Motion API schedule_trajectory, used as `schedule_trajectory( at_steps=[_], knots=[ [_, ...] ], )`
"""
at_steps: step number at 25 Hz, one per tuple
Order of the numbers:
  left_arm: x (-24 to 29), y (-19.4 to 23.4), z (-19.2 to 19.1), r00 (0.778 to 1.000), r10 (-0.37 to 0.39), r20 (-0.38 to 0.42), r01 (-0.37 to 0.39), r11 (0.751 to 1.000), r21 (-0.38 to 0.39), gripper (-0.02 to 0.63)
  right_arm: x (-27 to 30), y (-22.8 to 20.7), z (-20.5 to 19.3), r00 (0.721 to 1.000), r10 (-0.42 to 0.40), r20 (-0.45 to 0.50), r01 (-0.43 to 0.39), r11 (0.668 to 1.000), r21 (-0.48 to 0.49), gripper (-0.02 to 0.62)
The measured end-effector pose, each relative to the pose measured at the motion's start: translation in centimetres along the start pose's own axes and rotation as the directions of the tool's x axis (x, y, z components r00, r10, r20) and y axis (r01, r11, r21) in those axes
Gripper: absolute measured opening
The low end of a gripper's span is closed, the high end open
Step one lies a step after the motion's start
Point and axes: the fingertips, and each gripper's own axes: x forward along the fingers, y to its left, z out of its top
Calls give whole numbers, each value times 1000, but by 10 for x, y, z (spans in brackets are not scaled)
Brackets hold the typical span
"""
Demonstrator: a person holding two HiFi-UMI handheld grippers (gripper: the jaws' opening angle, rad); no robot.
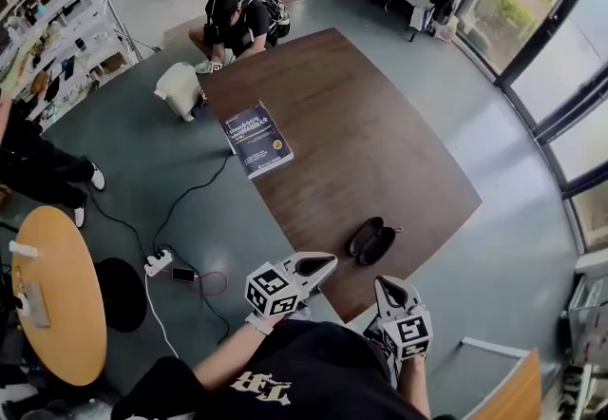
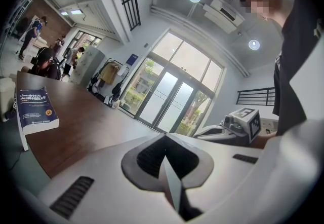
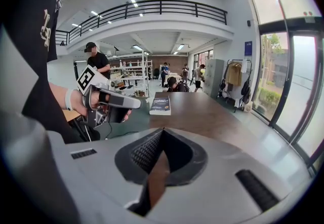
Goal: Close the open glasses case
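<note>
The open black glasses case (image 1: 372, 240) lies on the dark wooden table (image 1: 361, 143), near its front corner, both halves spread flat. My left gripper (image 1: 326, 263) hovers just before the table's front edge, left of the case, jaws shut and empty. My right gripper (image 1: 384, 284) is beside it, a little nearer to me, below the case, also shut with nothing held. Neither touches the case. In the left gripper view the left gripper (image 2: 164, 138) points across the table with the right gripper (image 2: 230, 129) alongside. The right gripper (image 3: 161, 131) in its own view hides the case.
A dark blue book (image 1: 256, 138) lies at the table's left edge. A person (image 1: 237, 19) crouches at the far end beside a white stool (image 1: 180, 90). On the floor to the left are a power strip (image 1: 158, 262) with cables and a round wooden table (image 1: 52, 295).
</note>
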Motion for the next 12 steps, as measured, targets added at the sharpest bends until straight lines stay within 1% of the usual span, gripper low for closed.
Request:
schedule_trajectory(
  at_steps=[4, 8, 12],
  knots=[
    [4, 11, 0, 1000, -16, -8, 16, 1000, -8, 6, 6, 0, -5, 1000, -8, -29, 8, 1000, 2, -14],
    [11, 15, -1, 998, -48, -28, 48, 999, -10, 6, 7, -3, -11, 999, -23, -49, 23, 1000, 1, -14],
    [17, 21, -2, 998, -50, -38, 50, 999, -9, 6, 8, -6, -12, 998, -39, -44, 39, 999, -9, -14]
  ],
)
